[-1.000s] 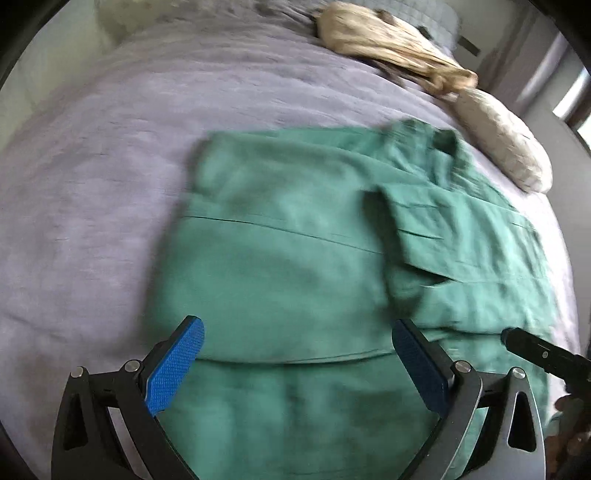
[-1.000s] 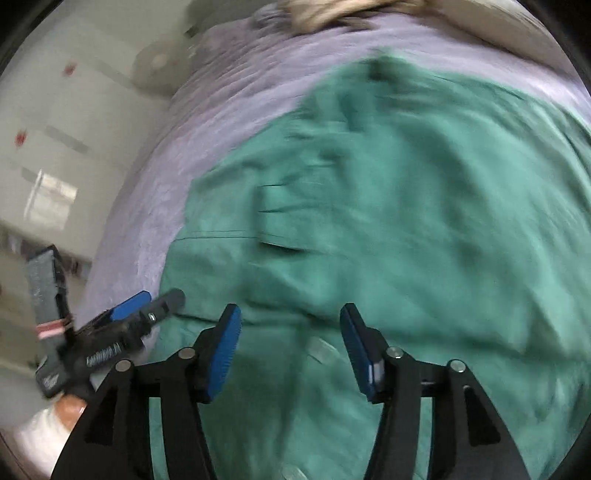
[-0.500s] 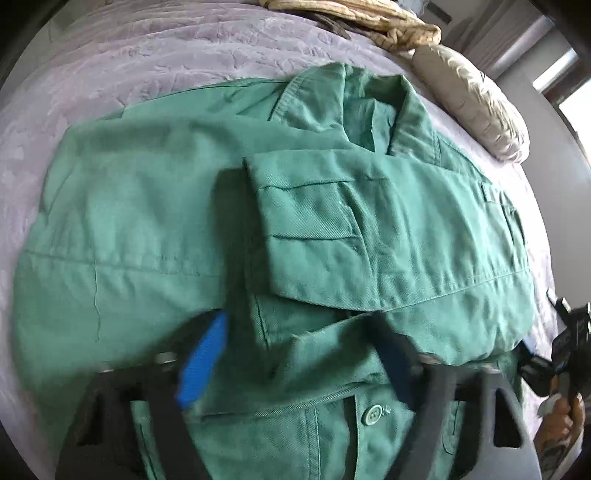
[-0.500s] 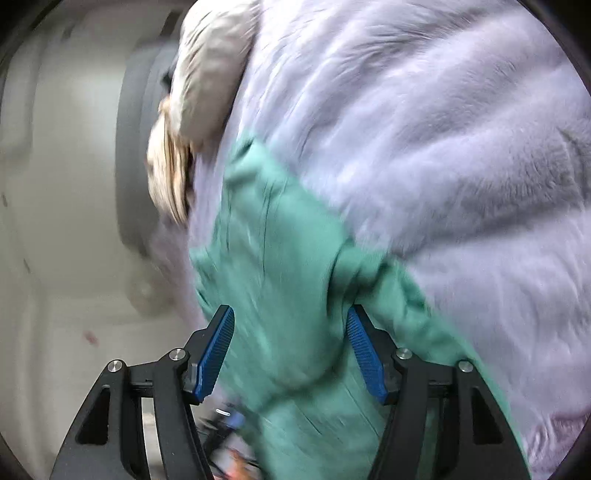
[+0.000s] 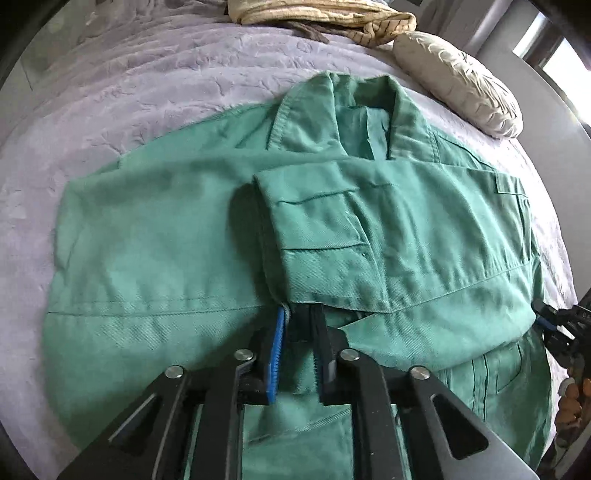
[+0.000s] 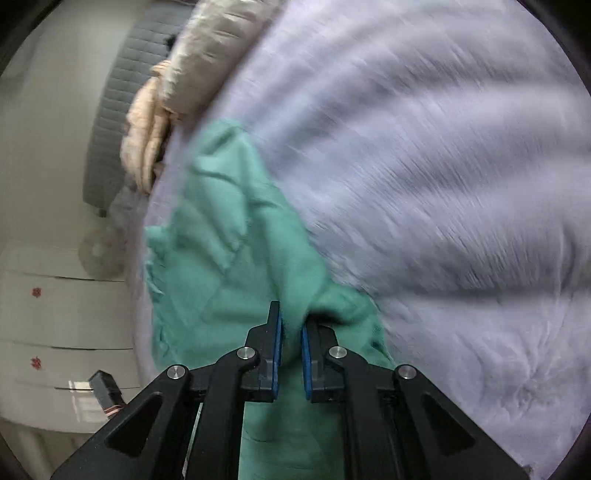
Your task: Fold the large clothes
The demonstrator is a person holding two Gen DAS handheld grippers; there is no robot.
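A green jacket (image 5: 177,236) lies spread on a lilac bedspread (image 5: 110,96), collar toward the far side, one sleeve folded across its chest. My left gripper (image 5: 299,325) is shut on a fold of the jacket just below the folded sleeve's cuff. My right gripper (image 6: 291,332) is shut on the jacket's right edge (image 6: 236,258), where the fabric bunches between the blue pads. In the left wrist view the right gripper (image 5: 554,325) shows at the jacket's right edge.
A beige pillow (image 5: 461,77) and a crumpled tan garment (image 5: 325,14) lie at the head of the bed. In the right wrist view, the pillow (image 6: 207,48), a grey headboard (image 6: 110,110) and white drawers (image 6: 55,314) stand at left.
Both grippers were open above the jacket and have closed on its fabric. The left moved in low under the folded sleeve; the right swung to the jacket's right edge.
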